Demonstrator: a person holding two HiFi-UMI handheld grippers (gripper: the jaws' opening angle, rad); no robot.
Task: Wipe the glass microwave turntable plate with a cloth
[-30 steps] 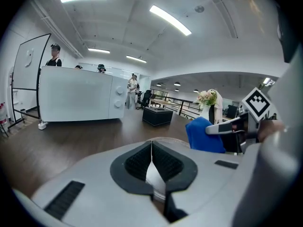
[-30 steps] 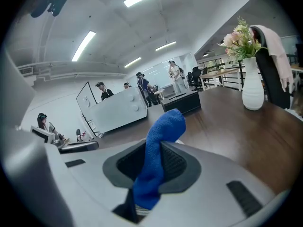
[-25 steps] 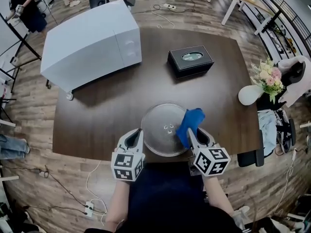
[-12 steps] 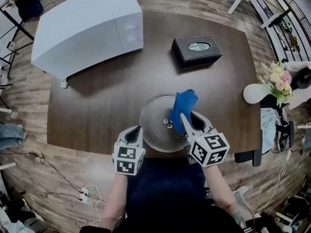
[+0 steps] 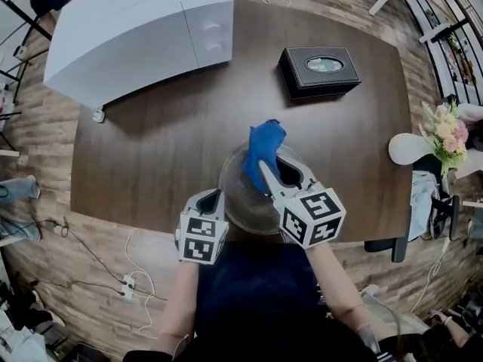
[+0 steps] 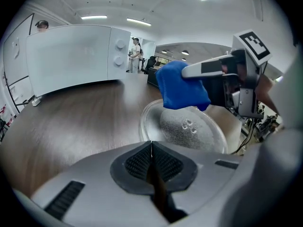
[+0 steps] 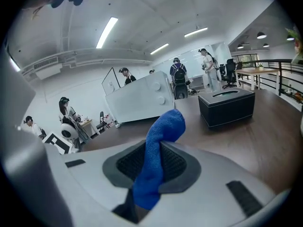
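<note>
The white microwave (image 5: 136, 29) stands on the dark bench (image 5: 151, 149), well beyond the glass turntable plate (image 5: 238, 198) and to its left. At the plate's near-left edge sits the left tool (image 5: 213, 194). Its jaws are pressed together with nothing between them, and its own view shows the plate (image 6: 189, 131) lying flat just ahead and to the right. The plate rests on the bench at its near edge, close to the person. Over the plate's far half hangs the blue cloth (image 5: 262, 142), bunched and sticking out past the tips of the right tool (image 5: 278, 170). That tool reaches in from the plate's near-right side, its jaws pinching the cloth (image 7: 158, 141). Whether the cloth touches the glass cannot be told. Beyond the plate to the right lies a black box (image 5: 318, 70).
</note>
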